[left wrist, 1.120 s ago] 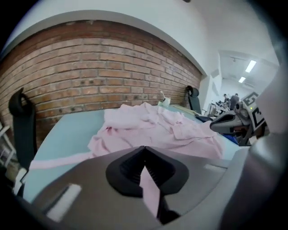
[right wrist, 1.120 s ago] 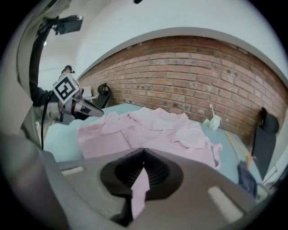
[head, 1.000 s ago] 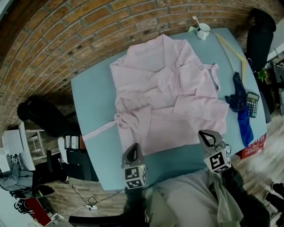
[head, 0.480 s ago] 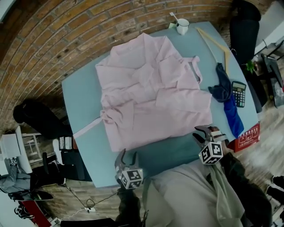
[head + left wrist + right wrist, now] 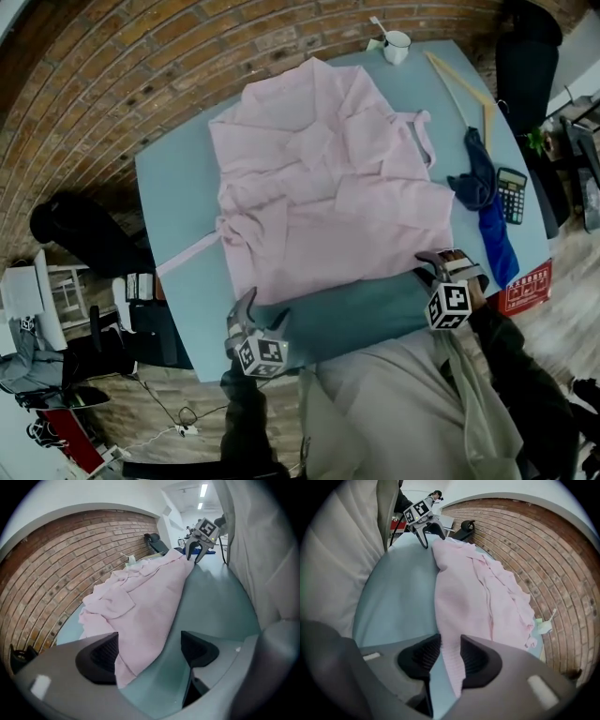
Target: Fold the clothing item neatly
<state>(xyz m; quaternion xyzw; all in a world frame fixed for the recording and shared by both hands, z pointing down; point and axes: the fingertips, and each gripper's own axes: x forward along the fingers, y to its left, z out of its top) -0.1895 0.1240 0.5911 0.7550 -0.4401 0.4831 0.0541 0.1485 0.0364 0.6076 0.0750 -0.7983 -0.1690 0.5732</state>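
A pale pink shirt [image 5: 319, 197] lies spread and partly folded on the light blue table [image 5: 178, 197]. My left gripper [image 5: 261, 311] is at the shirt's near left hem corner. In the left gripper view its jaws [image 5: 150, 651] have just been opening and stand wide, with the hem [image 5: 150, 588] between them, close to the left pad. My right gripper [image 5: 439, 262] is at the near right corner. Its jaws [image 5: 450, 656] have just been opening too and stand narrowly apart, with a strip of hem [image 5: 473, 592] hanging between the pads.
At the table's far edge stands a white mug [image 5: 397, 45]. A wooden hanger [image 5: 464, 89], a blue cloth [image 5: 487, 206] and a calculator [image 5: 514, 192] lie along the right side. A brick wall runs behind, and a red box [image 5: 527, 286] sits below the right edge.
Both grippers came down to the shirt's near hem and rolled. Their jaws, shut a second ago, now stand apart around the hem corners.
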